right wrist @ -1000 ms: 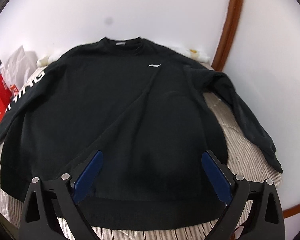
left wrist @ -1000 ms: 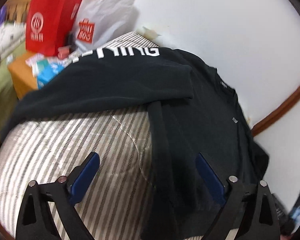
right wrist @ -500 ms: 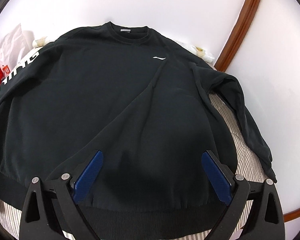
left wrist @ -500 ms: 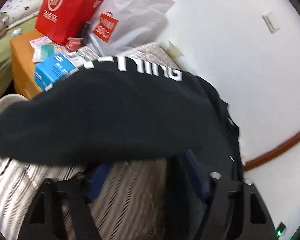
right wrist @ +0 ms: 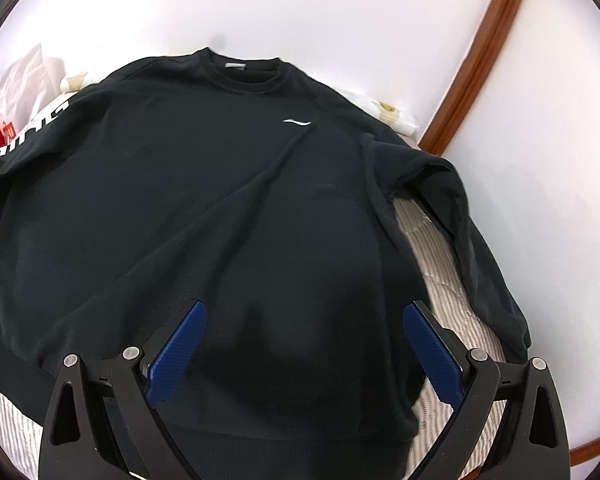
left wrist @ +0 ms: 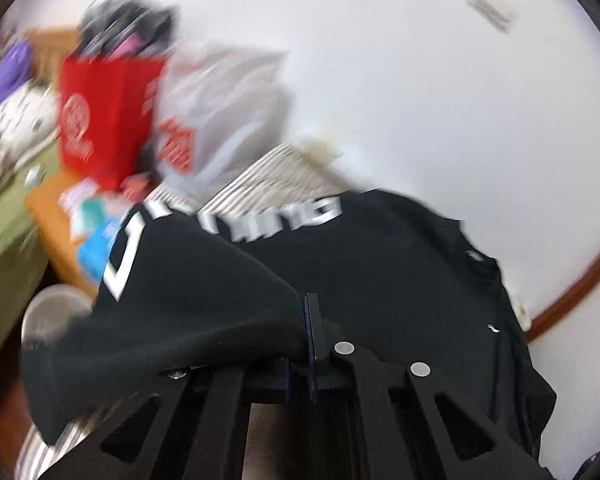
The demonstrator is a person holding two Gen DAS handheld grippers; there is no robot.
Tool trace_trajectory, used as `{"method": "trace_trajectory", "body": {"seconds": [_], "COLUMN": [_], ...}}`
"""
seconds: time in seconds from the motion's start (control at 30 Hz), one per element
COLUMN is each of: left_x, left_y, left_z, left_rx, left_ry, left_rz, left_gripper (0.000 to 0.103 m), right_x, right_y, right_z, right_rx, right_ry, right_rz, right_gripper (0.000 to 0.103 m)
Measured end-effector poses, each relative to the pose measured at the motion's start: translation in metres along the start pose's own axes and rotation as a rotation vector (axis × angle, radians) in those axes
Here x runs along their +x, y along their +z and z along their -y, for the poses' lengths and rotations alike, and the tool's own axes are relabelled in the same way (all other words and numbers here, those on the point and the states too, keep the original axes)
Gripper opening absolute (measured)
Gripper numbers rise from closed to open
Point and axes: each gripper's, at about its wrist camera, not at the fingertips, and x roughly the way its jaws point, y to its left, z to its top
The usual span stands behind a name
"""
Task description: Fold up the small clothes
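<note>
A black sweatshirt (right wrist: 220, 184) lies front up on a striped bed cover (right wrist: 432, 248), collar toward the wall, with a small white logo on the chest. Its sleeve with white lettering (left wrist: 292, 216) is bunched and raised off the bed in the left wrist view. My left gripper (left wrist: 312, 332) is shut on a fold of that sleeve, its blue pads pressed together on the cloth, which drapes over the left finger. My right gripper (right wrist: 304, 344) hangs open over the lower body of the sweatshirt near the hem, with nothing pinched between its blue pads.
A red paper bag (left wrist: 104, 116) and a white plastic bag (left wrist: 228, 112) stand by an orange side table (left wrist: 56, 220) beyond the bed's left end. The white wall and a brown wooden trim (right wrist: 472, 64) lie close behind. The other sleeve (right wrist: 472, 232) lies along the bed's right edge.
My left gripper went from wide open over the bed to shut on the lettered sleeve and lifted it. The right gripper stayed open and shifted slightly over the sweatshirt.
</note>
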Motion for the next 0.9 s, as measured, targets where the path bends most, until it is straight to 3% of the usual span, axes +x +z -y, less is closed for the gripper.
{"method": "trace_trajectory", "body": {"seconds": [0.17, 0.33, 0.43, 0.57, 0.73, 0.77, 0.83, 0.9], "left_x": [-0.009, 0.004, 0.025, 0.053, 0.079, 0.083, 0.085, 0.079], "left_y": [0.019, 0.009, -0.014, -0.052, -0.085, -0.092, -0.099, -0.104], "left_z": [0.09, 0.183, 0.236, 0.279, 0.297, 0.3, 0.301, 0.301], "left_rx": [0.168, 0.332, 0.411, 0.506, 0.535, 0.537, 0.551, 0.564], "left_ry": [-0.077, -0.15, -0.219, -0.237, -0.263, -0.261, -0.272, -0.322], "left_rz": [0.054, 0.053, 0.005, -0.077, -0.182, -0.211, -0.248, -0.267], "left_gripper": [0.006, 0.006, 0.006, 0.006, 0.007, 0.01, 0.025, 0.056], "right_x": [-0.001, 0.003, 0.005, 0.004, 0.009, 0.01, 0.01, 0.006], "right_y": [-0.007, -0.016, -0.025, -0.041, -0.054, -0.056, -0.057, -0.054], "right_z": [0.036, 0.074, 0.086, 0.101, 0.11, 0.111, 0.11, 0.105], "right_rx": [0.037, 0.121, 0.145, 0.172, 0.187, 0.188, 0.19, 0.189], "right_ry": [-0.031, -0.051, -0.068, -0.086, -0.106, -0.108, -0.106, -0.091], "right_rz": [0.026, 0.021, 0.011, 0.005, -0.026, -0.032, -0.036, -0.027], "right_gripper": [0.098, 0.098, 0.098, 0.098, 0.098, 0.098, 0.098, 0.098]}}
